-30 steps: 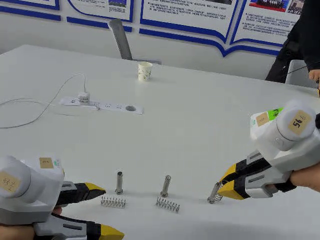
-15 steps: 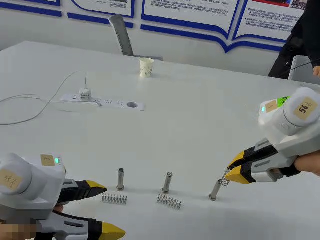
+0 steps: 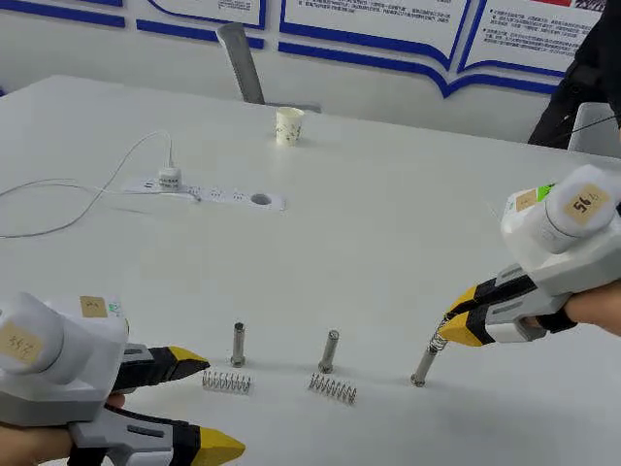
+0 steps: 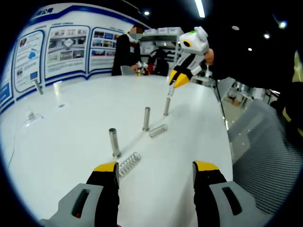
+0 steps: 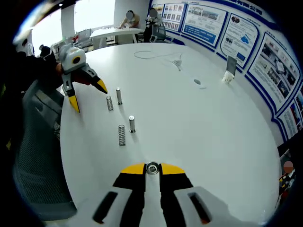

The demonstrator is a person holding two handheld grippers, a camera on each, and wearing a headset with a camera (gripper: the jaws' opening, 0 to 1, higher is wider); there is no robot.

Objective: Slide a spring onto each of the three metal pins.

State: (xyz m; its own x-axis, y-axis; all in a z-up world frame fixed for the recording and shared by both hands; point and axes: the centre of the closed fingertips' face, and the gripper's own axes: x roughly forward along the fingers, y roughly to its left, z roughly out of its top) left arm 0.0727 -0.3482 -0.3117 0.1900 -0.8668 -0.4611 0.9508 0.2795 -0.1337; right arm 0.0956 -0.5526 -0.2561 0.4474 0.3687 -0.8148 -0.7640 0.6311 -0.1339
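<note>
Pinching a spring (image 3: 439, 341) in closed jaws, the right gripper (image 3: 444, 331) is holding it at the tip of the rightmost pin (image 3: 421, 369); lining coil with pin is looking key. The left gripper (image 3: 218, 404) is hanging open, empty.

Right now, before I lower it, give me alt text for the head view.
The right gripper holds a spring at the top of the right pin. The middle pin and left pin stand bare, loose springs before them; the left gripper is open.
</note>
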